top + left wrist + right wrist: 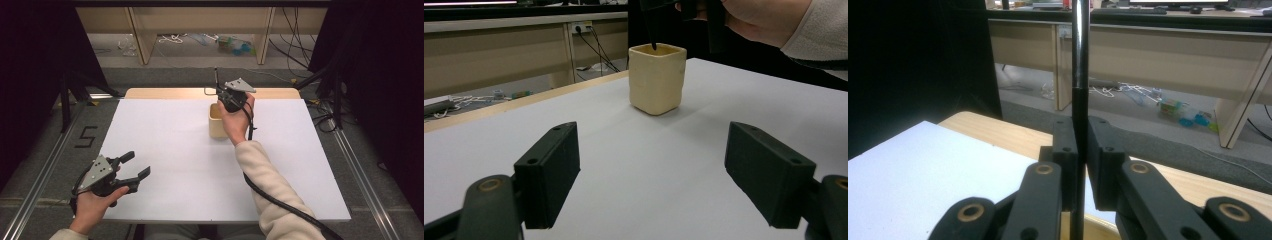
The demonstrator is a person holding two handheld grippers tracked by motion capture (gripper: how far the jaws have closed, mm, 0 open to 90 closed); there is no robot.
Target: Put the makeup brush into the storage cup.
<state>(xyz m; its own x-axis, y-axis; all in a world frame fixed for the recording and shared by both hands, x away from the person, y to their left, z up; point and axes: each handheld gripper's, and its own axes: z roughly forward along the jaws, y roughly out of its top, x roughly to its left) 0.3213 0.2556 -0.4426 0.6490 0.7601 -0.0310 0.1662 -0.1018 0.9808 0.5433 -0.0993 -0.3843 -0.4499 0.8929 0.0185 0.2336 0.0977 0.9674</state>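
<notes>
Holding a thin black rod [1079, 75] upright, the right tongs [1079, 150] are pinched tight on it, one jaw on each side, with the rod rising well above them and running down out of sight below. In the high view the right tongs [231, 98] sit directly above a small cream-coloured square cup [216, 126] that stands toward the far middle of the white worktop [175, 165]. The left gripper view shows the rod's dark lower end [653, 35] reaching down just inside the open mouth of the cup [657, 77]. The upright hold seems chosen so the rod can go straight down into the cup without catching the rim; it looks as though the rod is being lowered in or stood inside. Whether its tip touches the bottom cannot be told.

The left tongs [134, 169] rest at the near left corner of the worktop, well apart from the cup, held in the person's left hand [92, 207]. Their jaws are spread wide with nothing between them. They point toward the cup, probably waiting out of the way while the right hand works.

The cup stands upright and alone on the worktop, not steadied by anything, so a sideways nudge from the rod could shift or tip it.
</notes>
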